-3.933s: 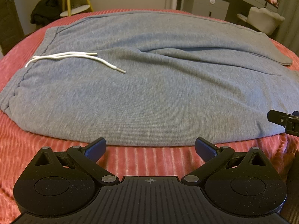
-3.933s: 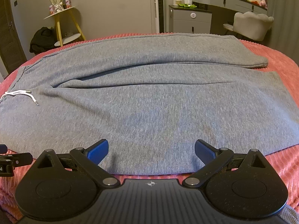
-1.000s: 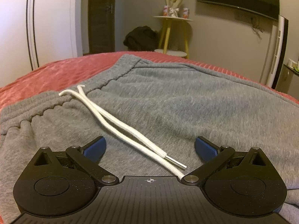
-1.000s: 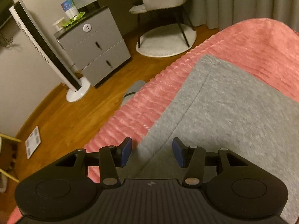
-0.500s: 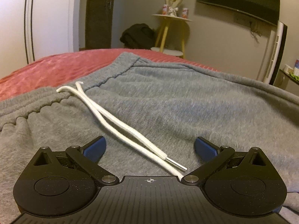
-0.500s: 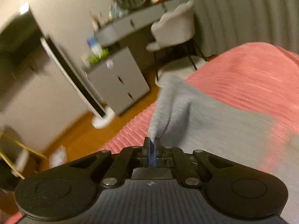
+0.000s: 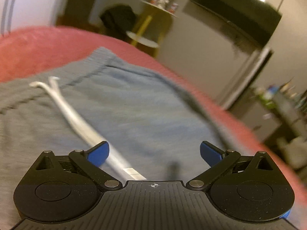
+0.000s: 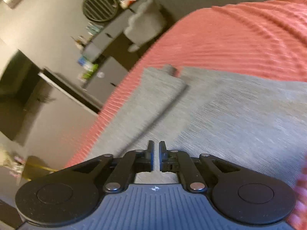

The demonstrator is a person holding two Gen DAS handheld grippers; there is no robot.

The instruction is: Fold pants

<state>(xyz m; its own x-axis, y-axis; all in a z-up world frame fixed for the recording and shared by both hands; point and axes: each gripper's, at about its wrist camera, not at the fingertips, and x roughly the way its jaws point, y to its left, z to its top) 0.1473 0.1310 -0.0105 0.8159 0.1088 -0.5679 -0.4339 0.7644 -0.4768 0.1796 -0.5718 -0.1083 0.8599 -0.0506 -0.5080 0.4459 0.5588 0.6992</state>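
Grey sweatpants (image 7: 134, 105) lie on a pink ribbed bedcover (image 7: 38, 48). In the left wrist view, the waistband and a white drawstring (image 7: 73, 113) run toward my left gripper (image 7: 154, 149), which hovers open just above the fabric with nothing between its blue pads. The right wrist view shows the pants (image 8: 239, 118) with a leg end (image 8: 159, 88) folded back over them near the bed's edge. My right gripper (image 8: 156, 147) hangs over the cloth. Its jaws are opening, a narrow gap shows, and nothing is held in it. Both views are motion-blurred.
Beyond the bed's far edge stand a yellow side table (image 7: 147, 25) and a dark wall screen (image 7: 236, 13). The right wrist view shows a grey dresser (image 8: 107, 72), a pale chair (image 8: 145, 25) and a round mirror (image 8: 100, 6) off the bed's side.
The right gripper shut on the leg end, swept it across over the pants, and its jaws have now parted off the cloth. The left gripper rose a little and rolled, still open.
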